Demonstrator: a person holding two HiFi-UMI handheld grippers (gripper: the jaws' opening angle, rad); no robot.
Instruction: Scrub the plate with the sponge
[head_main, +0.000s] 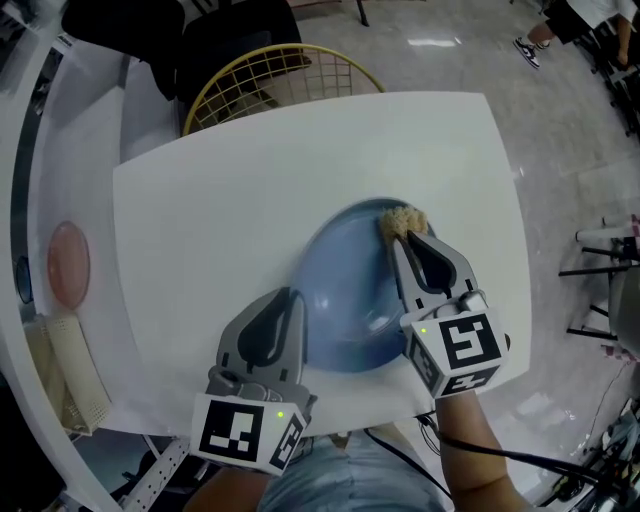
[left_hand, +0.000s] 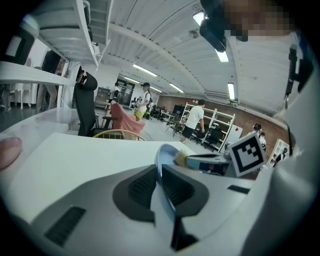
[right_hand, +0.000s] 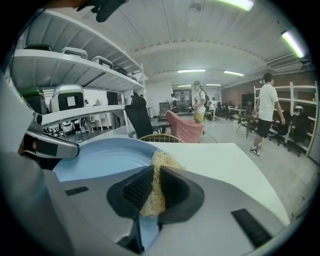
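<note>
The blue plate (head_main: 345, 300) rests on the white table (head_main: 240, 200). The left tongs (head_main: 291, 297) are clenched on its left rim. The right tongs (head_main: 401, 236), reaching across the plate from its near side, grip the tan sponge (head_main: 404, 220) at its far rim.

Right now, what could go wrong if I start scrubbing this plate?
The left hand-held gripper pinches the plate only by its thin rim, so scrubbing pressure may twist it loose. The sponge in the right hand-held gripper sits at the far rim; a stroke could run off onto the table. The plate lies near the table's front edge and might slide off.
</note>
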